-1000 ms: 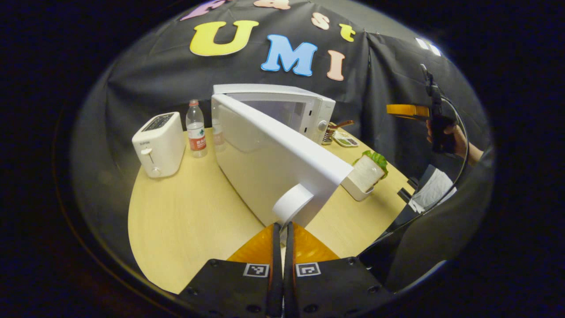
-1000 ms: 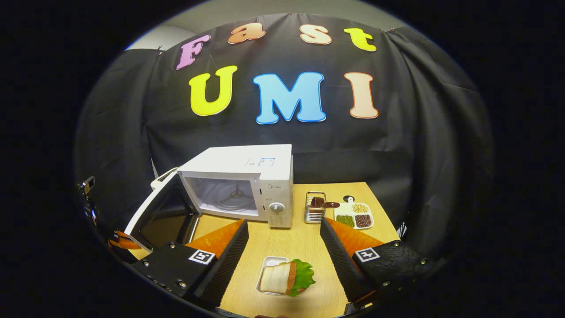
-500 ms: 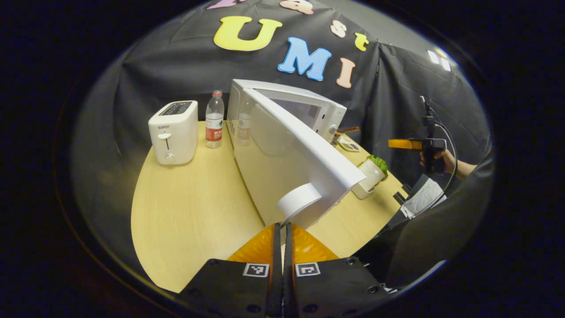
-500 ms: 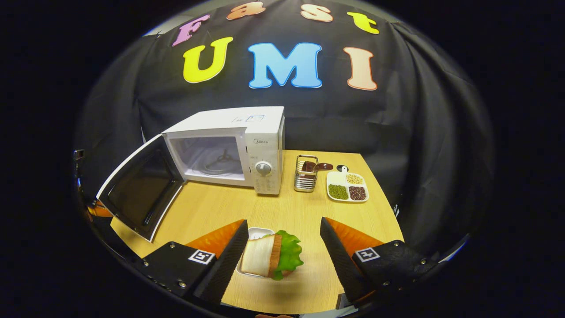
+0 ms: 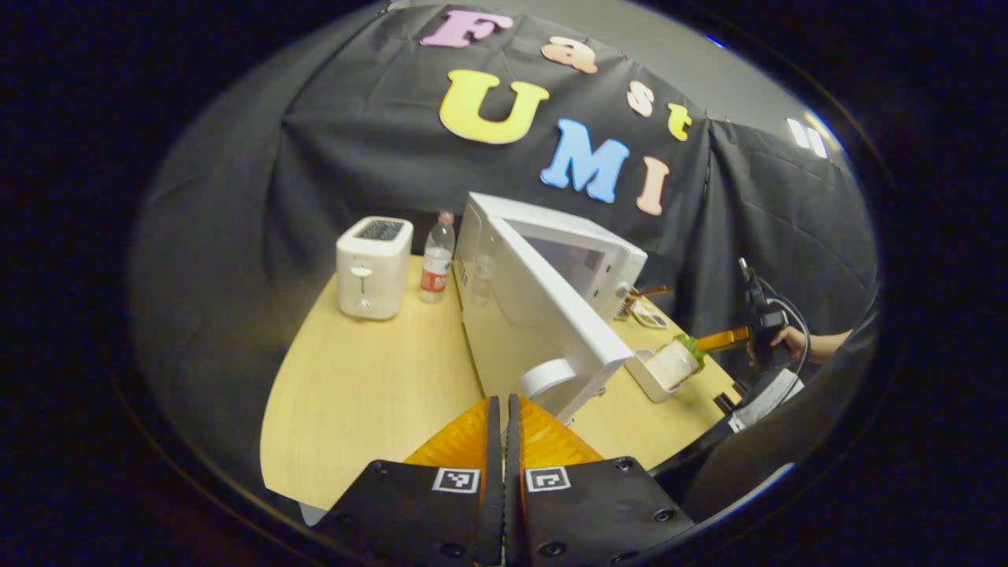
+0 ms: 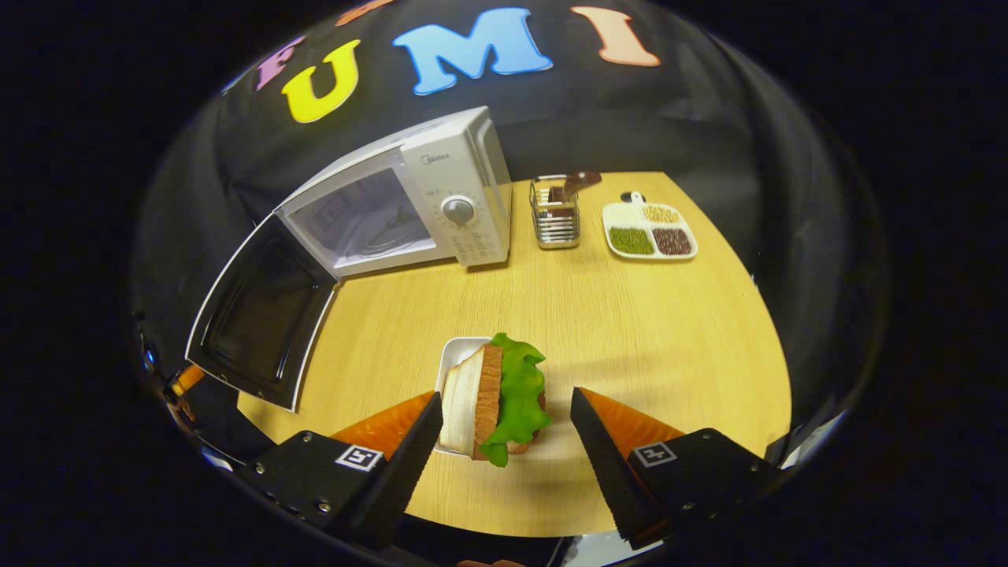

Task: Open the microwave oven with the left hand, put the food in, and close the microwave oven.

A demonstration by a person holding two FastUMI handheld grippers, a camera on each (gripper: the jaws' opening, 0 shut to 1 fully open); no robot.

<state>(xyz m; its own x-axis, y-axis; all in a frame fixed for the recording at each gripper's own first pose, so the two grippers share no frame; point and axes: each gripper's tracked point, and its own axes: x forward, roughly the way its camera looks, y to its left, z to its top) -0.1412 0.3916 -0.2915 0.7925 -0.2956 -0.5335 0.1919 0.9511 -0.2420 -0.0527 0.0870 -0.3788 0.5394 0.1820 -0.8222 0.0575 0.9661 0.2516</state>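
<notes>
Left gripper view: the left gripper point(image 5: 502, 409) has its fingers pressed together with nothing between them, just short of the door point(image 5: 551, 315) handle point(image 5: 547, 376). The microwave point(image 5: 587, 256) stands open on the table point(image 5: 362, 394), with a toaster point(image 5: 372, 266) and bottle point(image 5: 435, 257) to its left.

Right gripper view: the right gripper point(image 6: 504, 413) is spread wide, fingers either side of the sandwich point(image 6: 496, 394) in its tray point(image 6: 453, 358), not pressing it. The open microwave sits far left; a rack point(image 6: 555, 213) and dish point(image 6: 650, 232) stand behind.
</notes>
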